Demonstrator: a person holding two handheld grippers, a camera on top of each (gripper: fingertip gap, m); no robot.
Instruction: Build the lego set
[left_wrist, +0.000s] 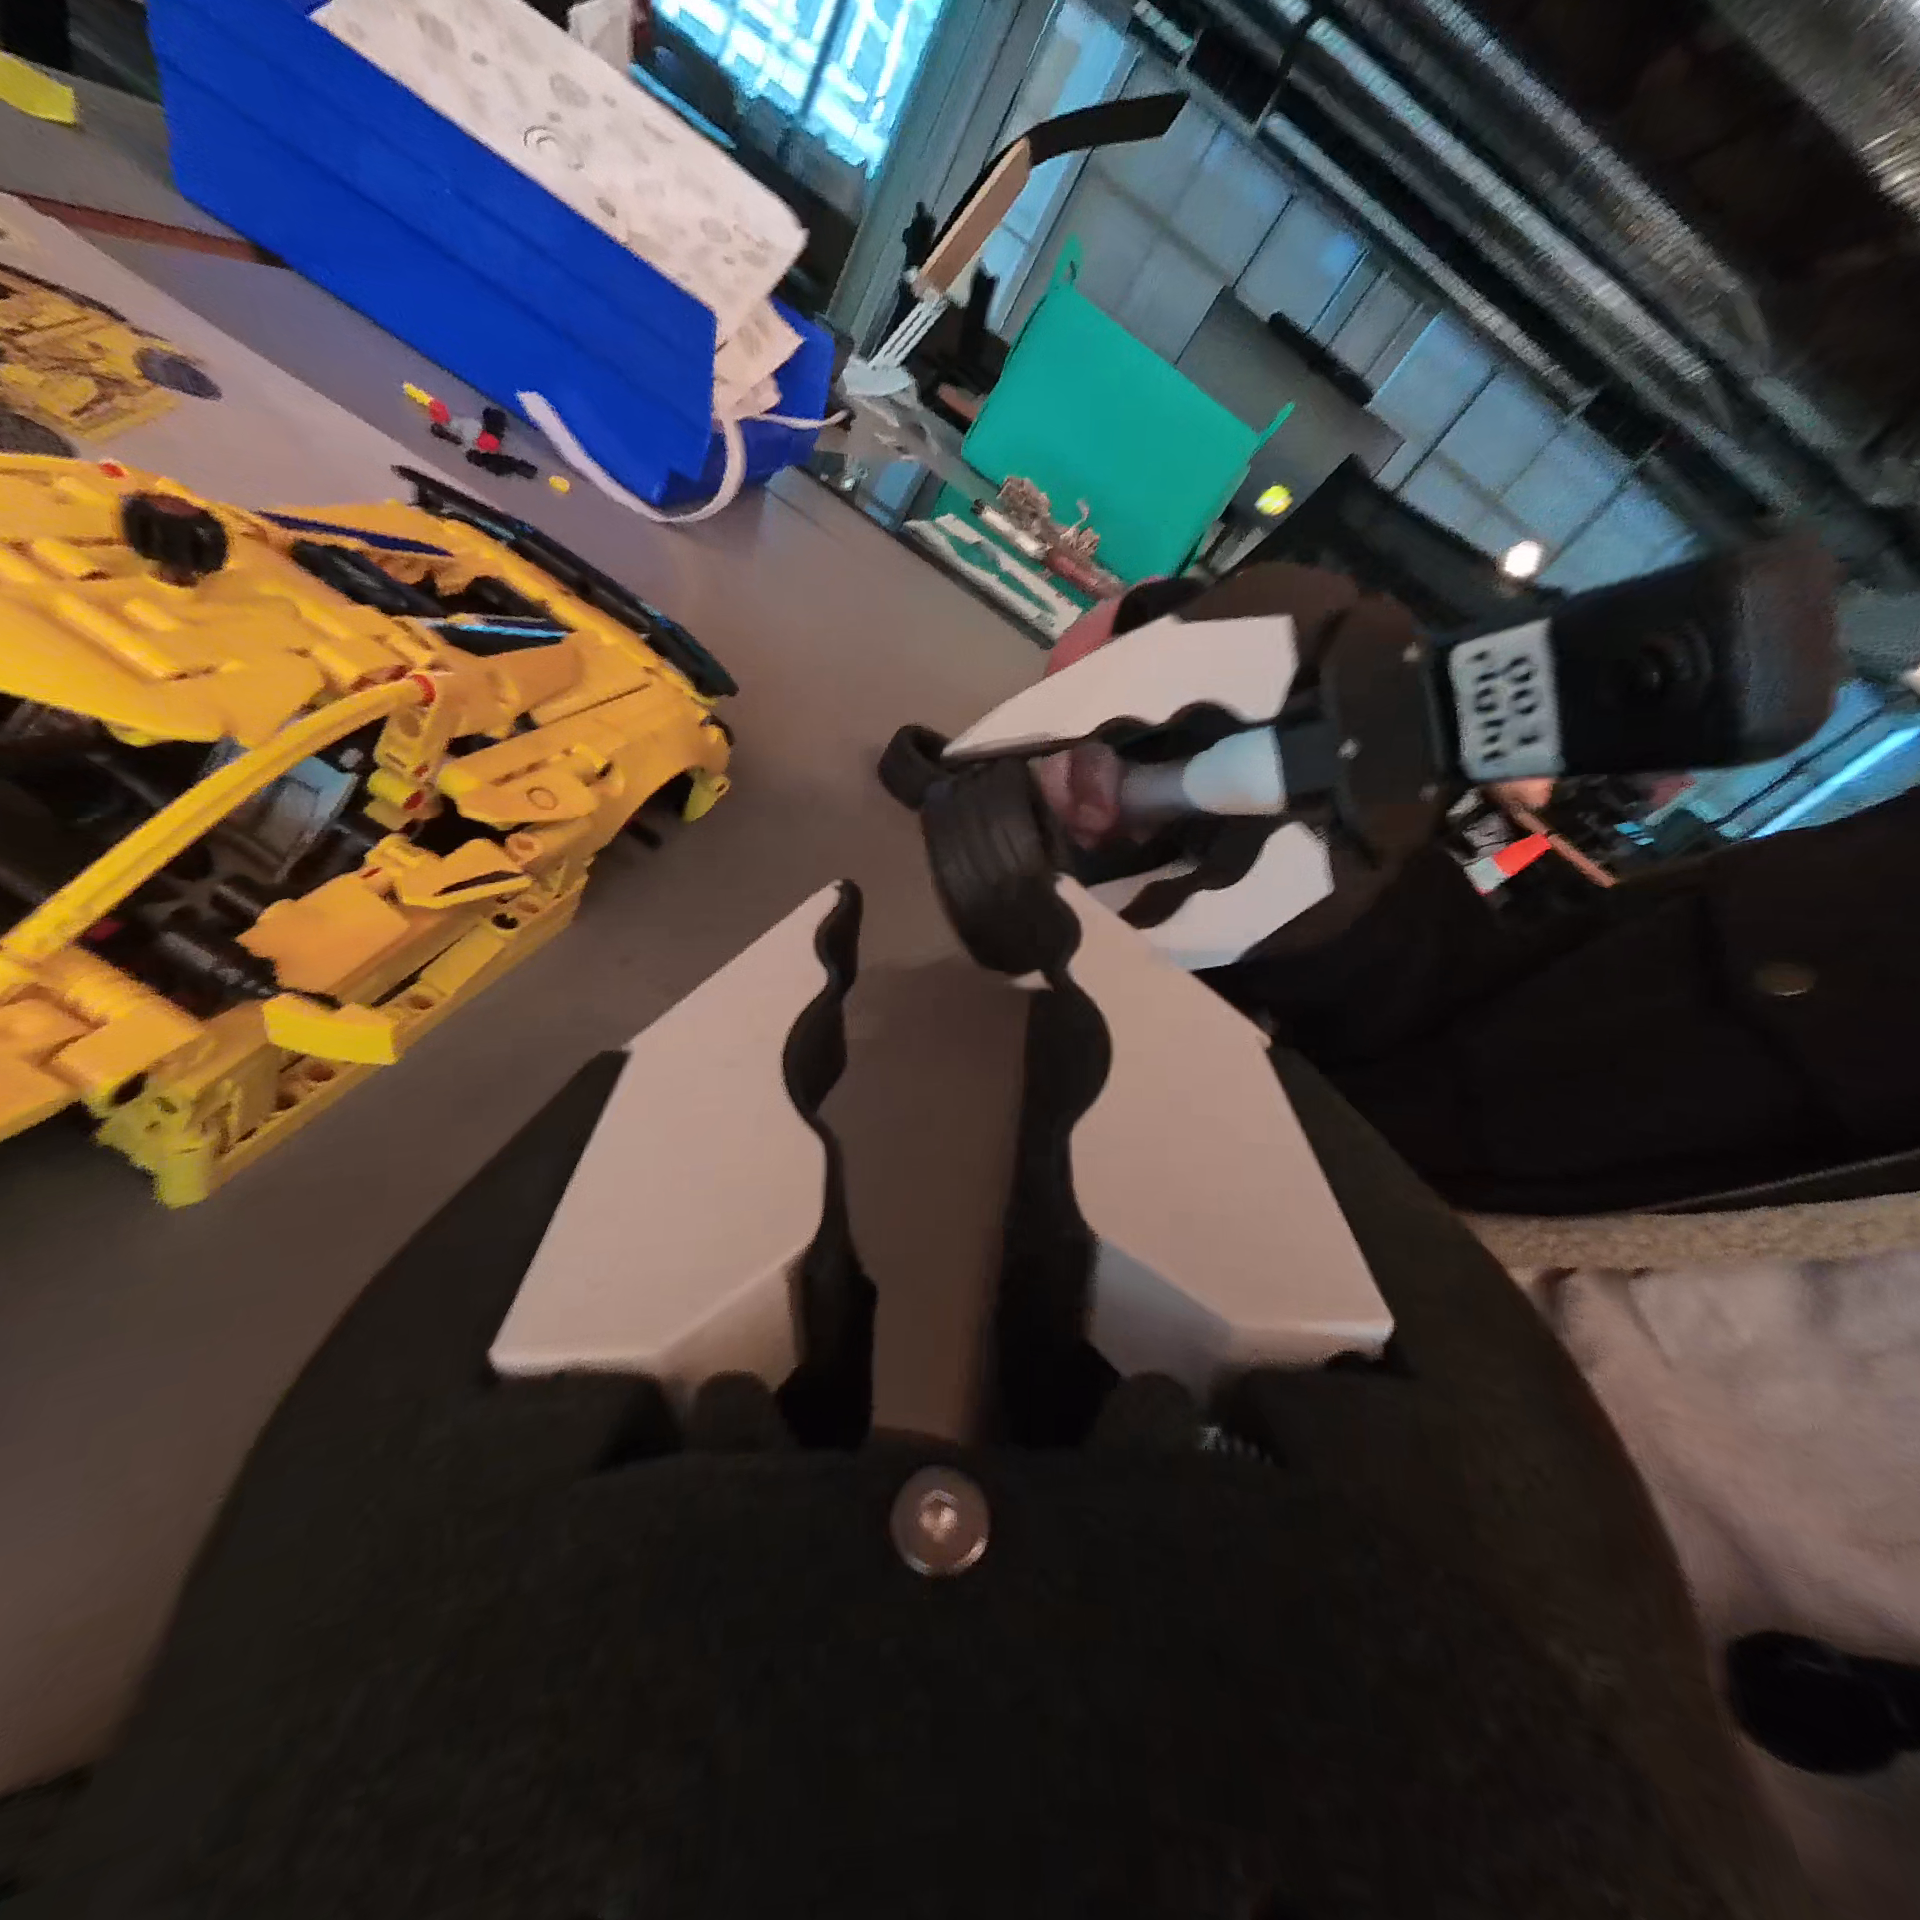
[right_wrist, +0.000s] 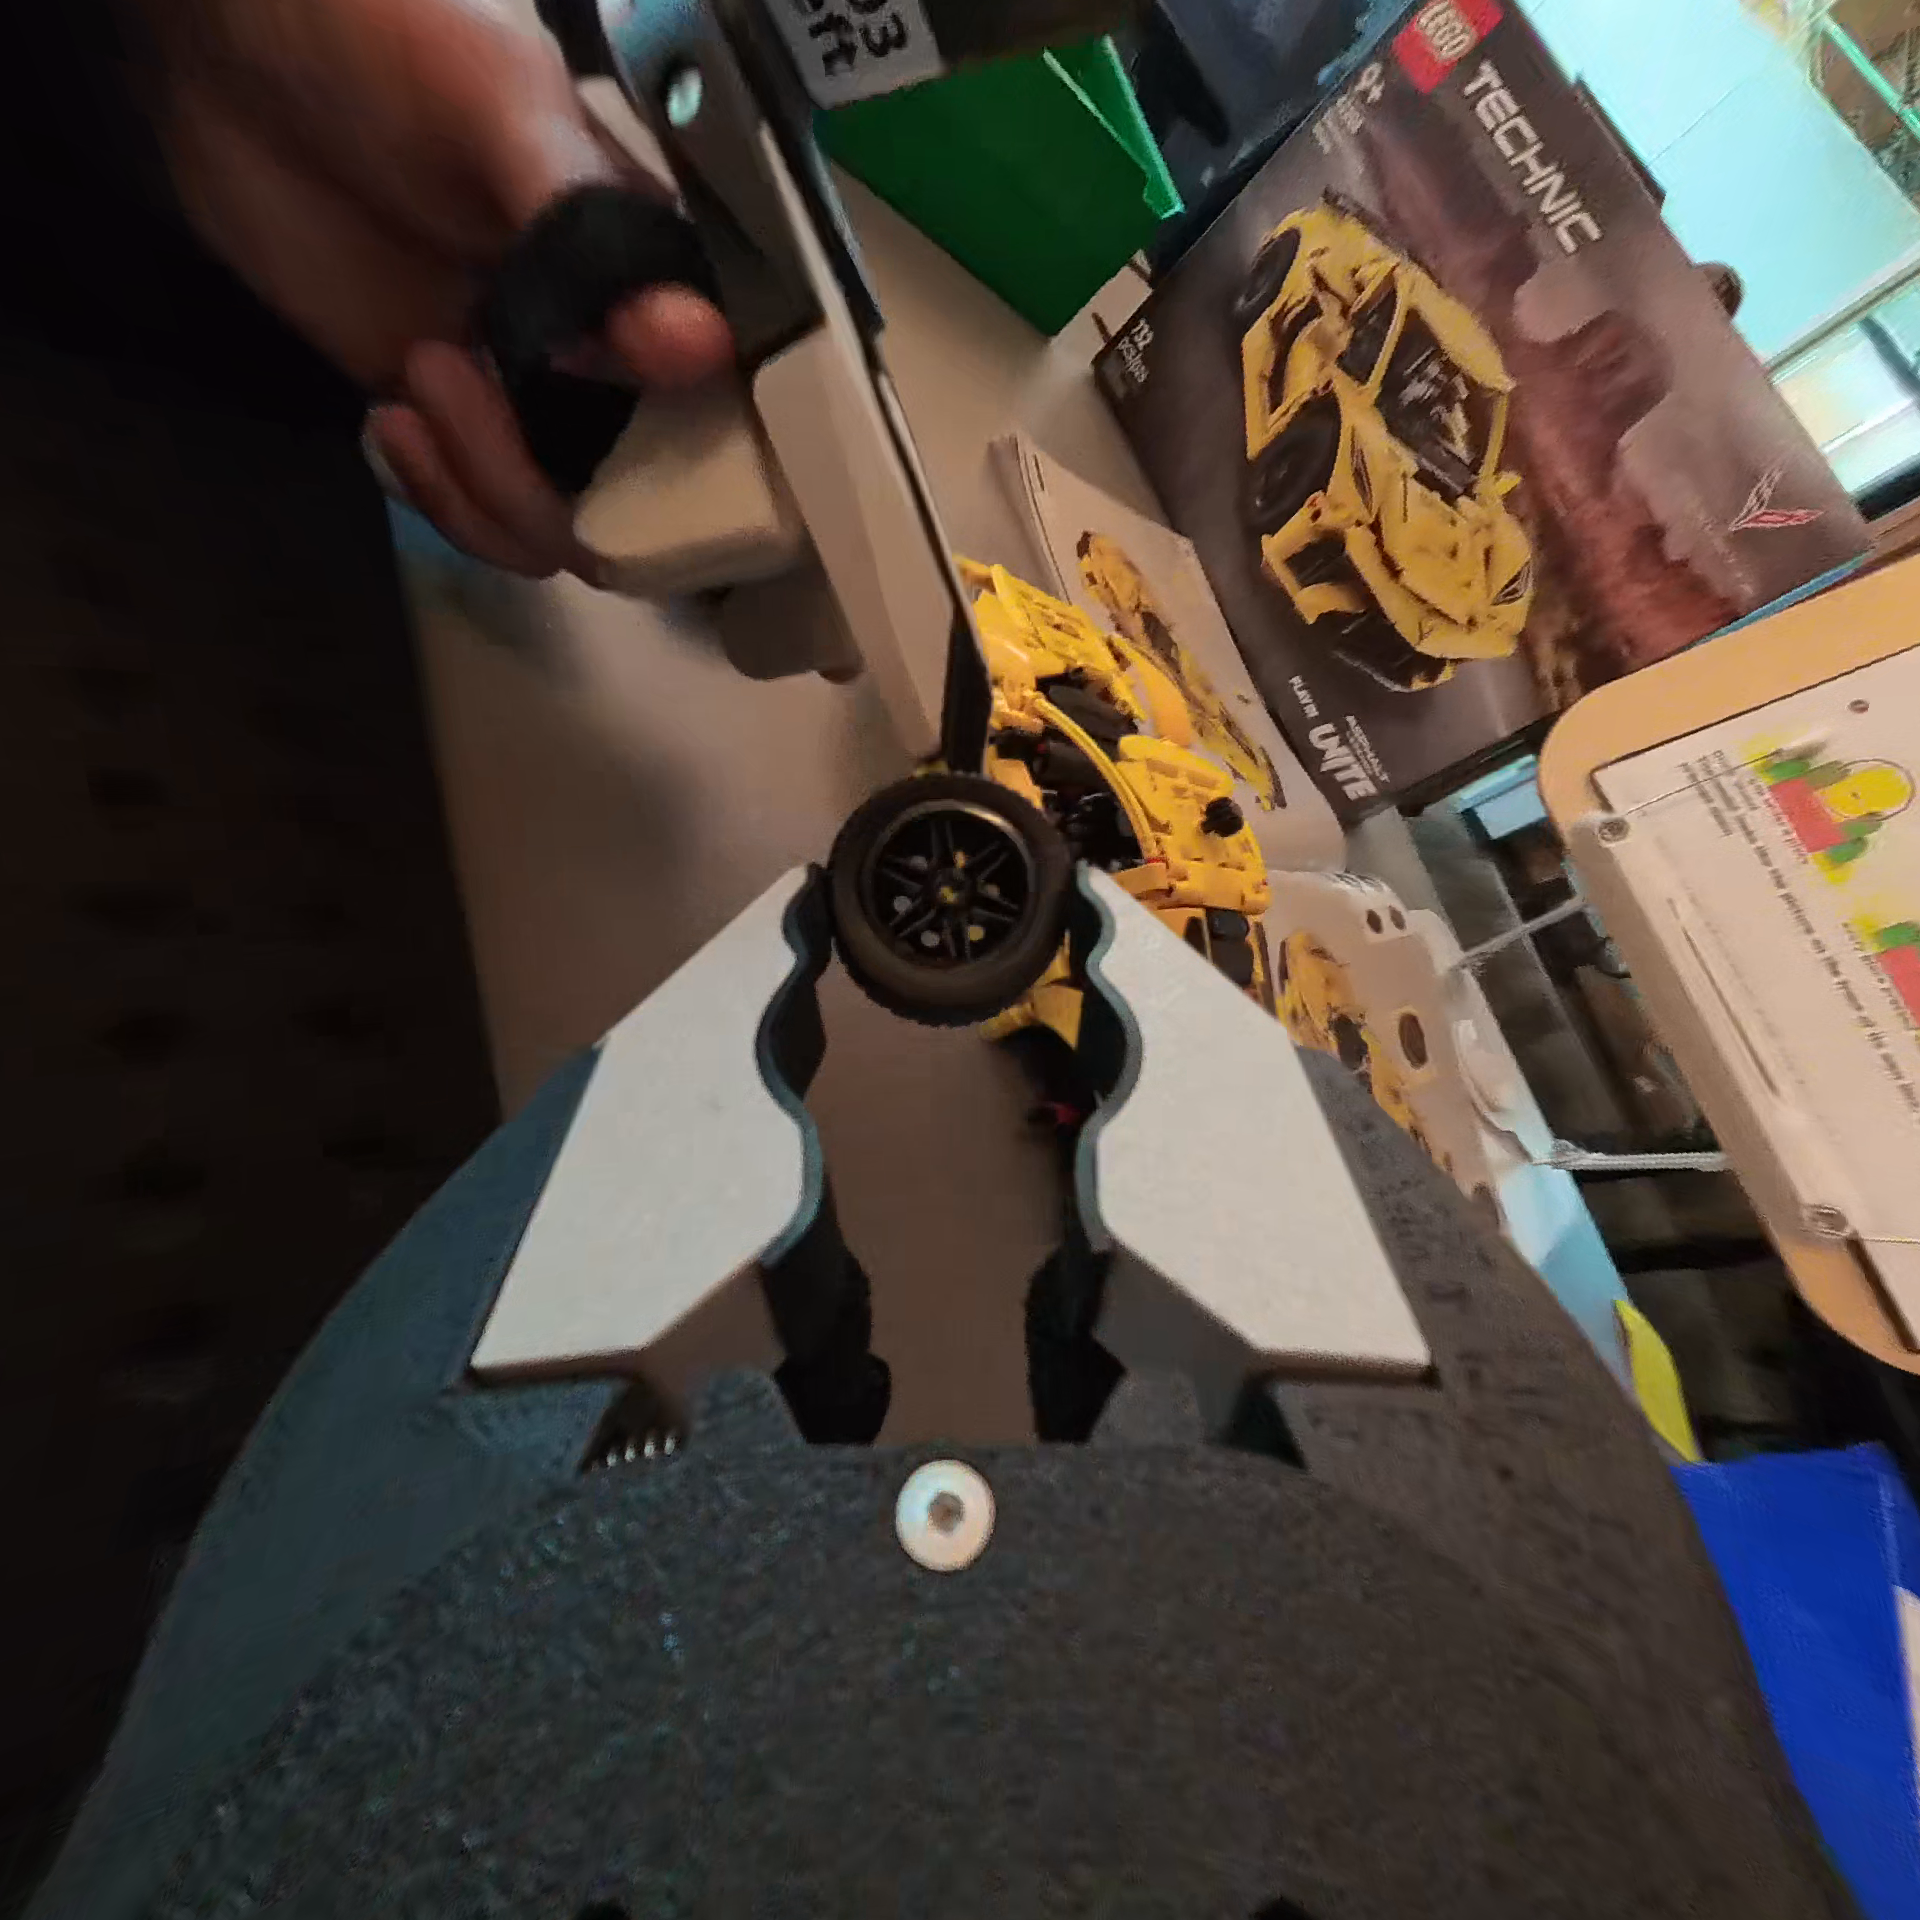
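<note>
Black rubber wheel sits clamped between my right gripper at the very tips, tread against both pads, spoked hub facing the camera. Only the outermost notch grips it, so the hold looks shallow. My left gripper is parted, nothing between its 2 fingers; 1 fingertip is touching or just beside the wheel's tread, can't tell which.

Yellow car rests on the grey table, off to the left of my left jaws and straight beyond my right jaws, behind the wheel. Loose small parts lie farther out, near the blue bin.

Risks, my guess: round tread could roll or pop out of the tip grip if the left finger nudges it. A handover with both jaws slack drops it. Tilted approach to the axle may jam or shove the car.
</note>
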